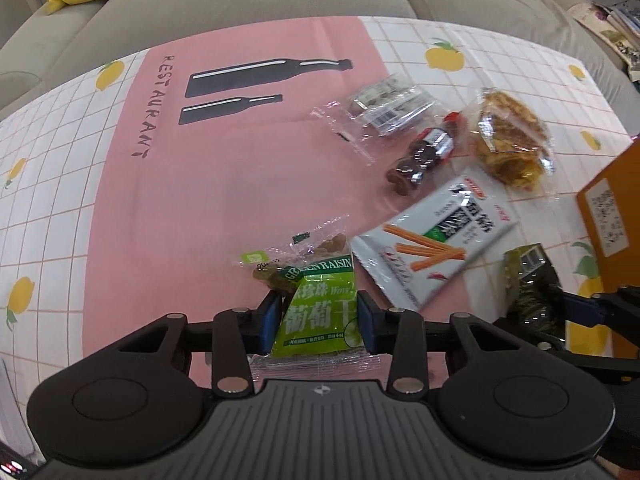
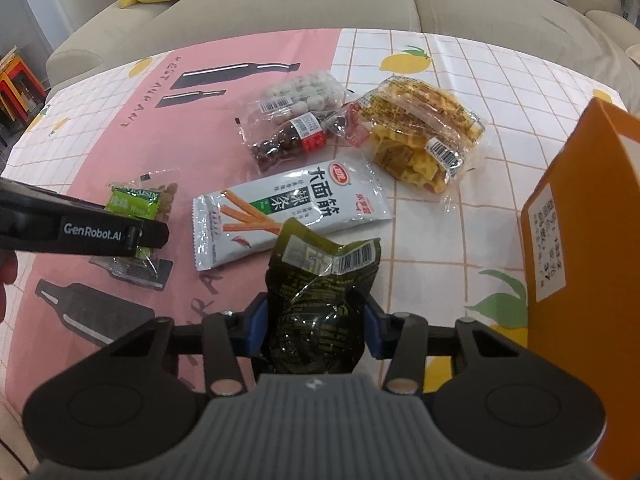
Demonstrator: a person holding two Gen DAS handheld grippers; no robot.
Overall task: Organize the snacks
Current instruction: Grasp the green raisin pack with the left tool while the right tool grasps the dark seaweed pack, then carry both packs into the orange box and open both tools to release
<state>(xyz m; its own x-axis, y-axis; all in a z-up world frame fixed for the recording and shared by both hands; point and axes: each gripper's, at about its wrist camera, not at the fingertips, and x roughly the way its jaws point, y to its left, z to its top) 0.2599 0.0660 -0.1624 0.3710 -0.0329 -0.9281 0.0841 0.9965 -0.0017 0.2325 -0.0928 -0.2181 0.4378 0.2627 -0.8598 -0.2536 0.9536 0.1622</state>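
Green raisin packet (image 1: 320, 316) — pinched between the blue pads of the left gripper (image 1: 319, 316), left of the white spicy-strip bag (image 2: 292, 212). Right gripper (image 2: 316, 320) clamps a dark green foil pouch (image 2: 316, 304) just in front of that bag. Beyond it lie a waffle pack (image 2: 420, 136), a small bottle of dark candies (image 2: 288, 140) and a pack of pale balls (image 2: 300, 92). Orange box (image 2: 580, 240) — right of the bag, on the tablecloth (image 2: 460, 80).
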